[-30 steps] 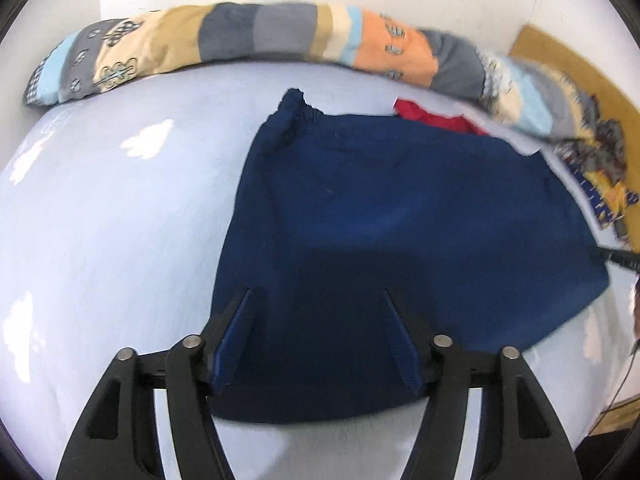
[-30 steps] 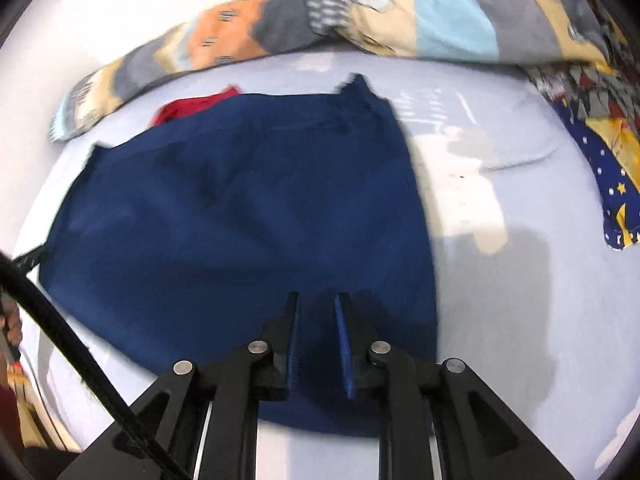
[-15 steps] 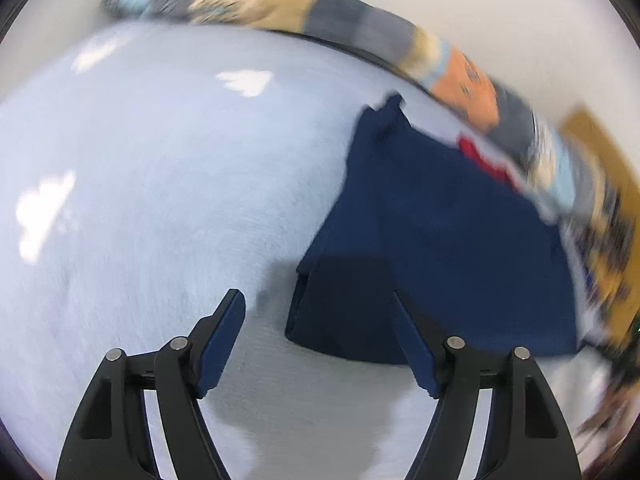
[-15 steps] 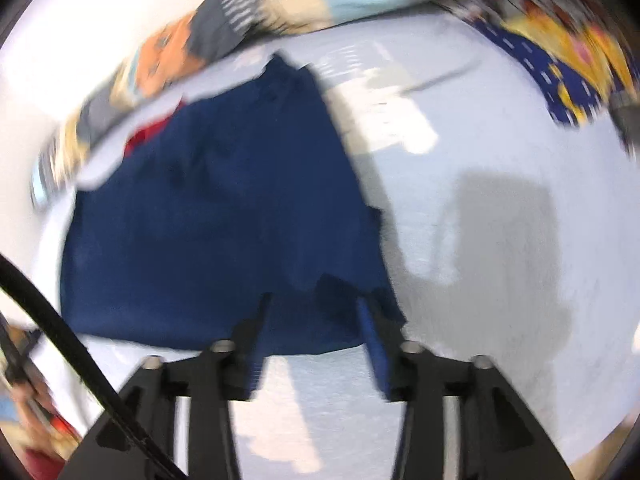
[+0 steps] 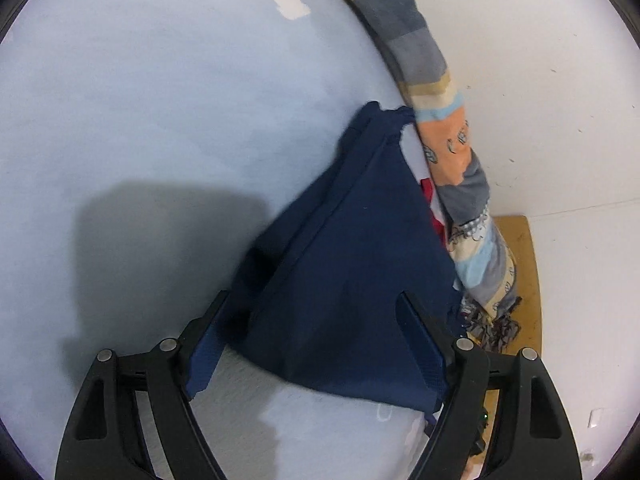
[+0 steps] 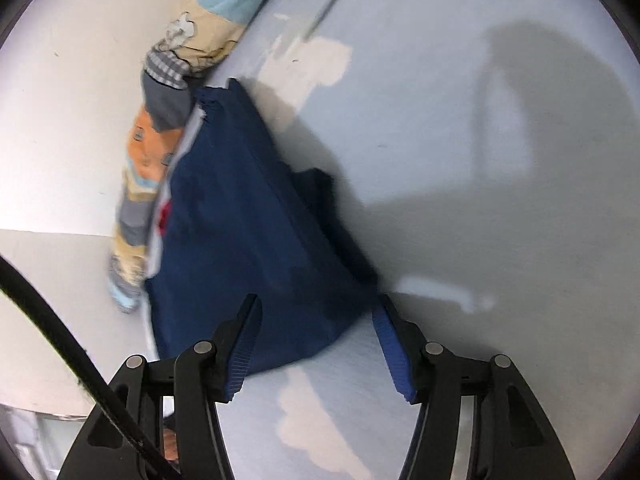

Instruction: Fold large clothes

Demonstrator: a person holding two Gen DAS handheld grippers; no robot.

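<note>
A navy blue garment (image 5: pixel 352 264) lies folded on the pale blue bed sheet (image 5: pixel 160 120), its far corner near the wall. My left gripper (image 5: pixel 316 344) is open, its fingers on either side of the garment's near edge, holding nothing. In the right wrist view the same garment (image 6: pixel 240 216) lies ahead, with a dark fold sticking out on its right side. My right gripper (image 6: pixel 316 344) is open above the garment's near corner, empty.
A rolled patchwork blanket (image 5: pixel 444 136) runs along the white wall (image 5: pixel 540 80) behind the garment, also seen in the right wrist view (image 6: pixel 160 128). A red cloth (image 5: pixel 430 196) peeks out beside it. A wooden board (image 5: pixel 524 272) lies at the bed's end. A black cable (image 6: pixel 60 344) crosses the lower left.
Both views have swung round sharply, turning the garment sideways in the frames. My right gripper has opened from shut. The garment now looks narrower, folded over itself.
</note>
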